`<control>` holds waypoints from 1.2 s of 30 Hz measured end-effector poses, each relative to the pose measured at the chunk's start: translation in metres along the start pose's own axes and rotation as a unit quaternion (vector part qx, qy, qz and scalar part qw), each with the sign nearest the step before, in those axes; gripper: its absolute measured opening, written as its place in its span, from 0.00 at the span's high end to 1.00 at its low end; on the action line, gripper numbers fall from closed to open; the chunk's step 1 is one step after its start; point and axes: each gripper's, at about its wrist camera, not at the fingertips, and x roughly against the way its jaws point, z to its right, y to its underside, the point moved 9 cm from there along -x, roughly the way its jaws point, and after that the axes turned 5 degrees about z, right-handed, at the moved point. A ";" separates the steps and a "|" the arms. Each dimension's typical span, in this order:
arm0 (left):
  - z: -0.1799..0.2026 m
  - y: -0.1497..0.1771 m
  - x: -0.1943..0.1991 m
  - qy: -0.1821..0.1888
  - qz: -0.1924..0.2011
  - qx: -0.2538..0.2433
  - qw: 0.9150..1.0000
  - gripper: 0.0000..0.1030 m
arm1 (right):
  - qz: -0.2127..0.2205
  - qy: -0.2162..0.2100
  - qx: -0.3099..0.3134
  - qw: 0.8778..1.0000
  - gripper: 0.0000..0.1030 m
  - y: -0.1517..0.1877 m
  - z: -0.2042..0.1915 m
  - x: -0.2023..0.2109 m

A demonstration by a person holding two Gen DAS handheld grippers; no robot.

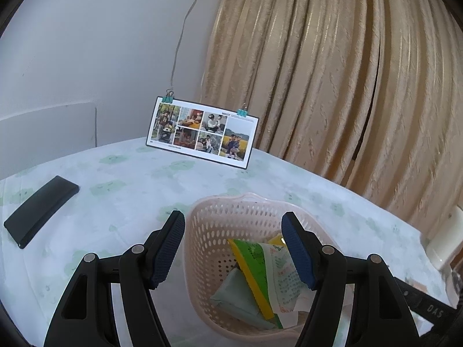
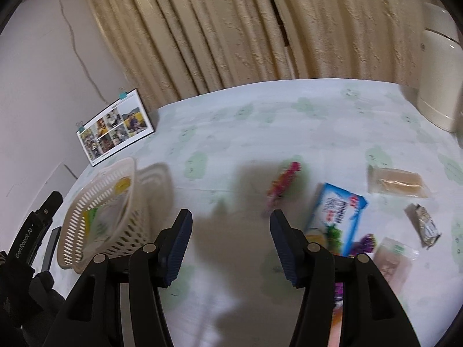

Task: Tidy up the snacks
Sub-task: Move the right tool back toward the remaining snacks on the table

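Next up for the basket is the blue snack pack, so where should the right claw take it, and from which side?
Take the blue snack pack across its narrow width, near the far end. Come from above: it lies flat on the tablecloth, and other packets crowd its near end.

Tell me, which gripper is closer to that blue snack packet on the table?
Right. The right gripper hangs open over the cloth with the blue snack packet just beside its right-hand finger. The left gripper sits open over the basket, farther away.
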 end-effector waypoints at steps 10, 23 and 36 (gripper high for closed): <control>0.011 0.005 -0.001 0.003 -0.002 -0.022 1.000 0.32 | 0.013 0.043 -0.010 0.999 0.48 0.002 0.053 0.019; 0.039 0.006 0.007 0.028 -0.003 -0.058 0.998 0.32 | 0.022 0.106 -0.034 0.993 0.48 0.000 0.133 0.046; 0.061 0.003 0.020 0.060 -0.013 -0.063 0.996 0.32 | -0.016 0.132 -0.022 0.991 0.51 0.009 0.169 0.040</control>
